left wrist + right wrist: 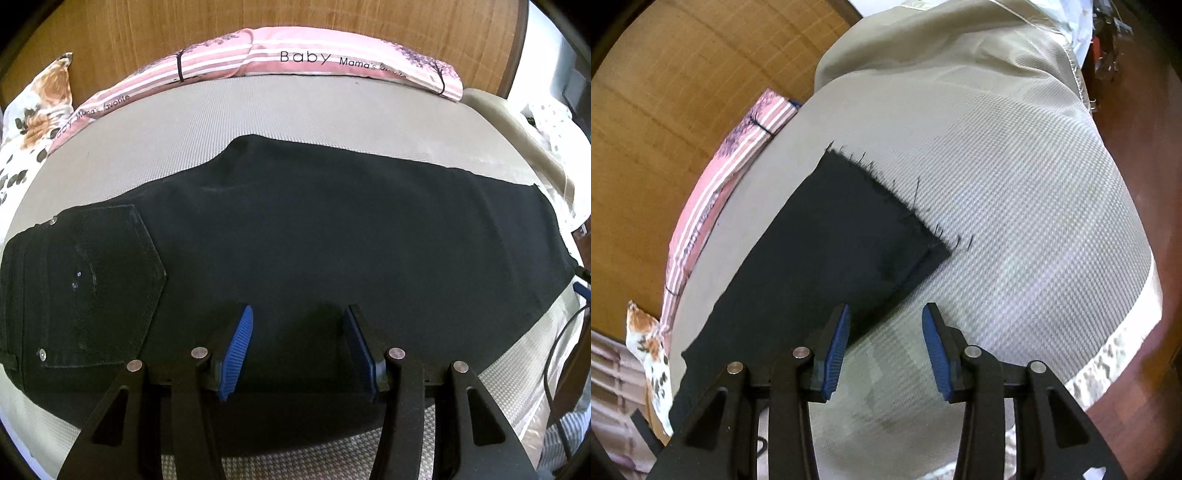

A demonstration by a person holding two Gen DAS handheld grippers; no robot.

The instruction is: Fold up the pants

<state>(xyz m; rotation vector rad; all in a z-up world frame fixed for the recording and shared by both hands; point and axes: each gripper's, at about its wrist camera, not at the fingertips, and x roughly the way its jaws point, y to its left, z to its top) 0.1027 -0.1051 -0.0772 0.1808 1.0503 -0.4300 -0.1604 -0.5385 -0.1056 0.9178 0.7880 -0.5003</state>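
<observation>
One pair of black pants (314, 236), one striped pink pillow (295, 55) — two hand-held grippers: left (299, 347), right (885, 349).

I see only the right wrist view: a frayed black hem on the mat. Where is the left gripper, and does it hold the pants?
Observer: The left gripper is above the middle of the black pants, open, gripping nothing.
Operator: Which end lies to its left?
Observer: The waist end; a back pocket with rivets faces up.
Operator: Are the legs spread?
Observer: No. They lie as one flat strip, with the crotch point toward the pink pillow.
</observation>
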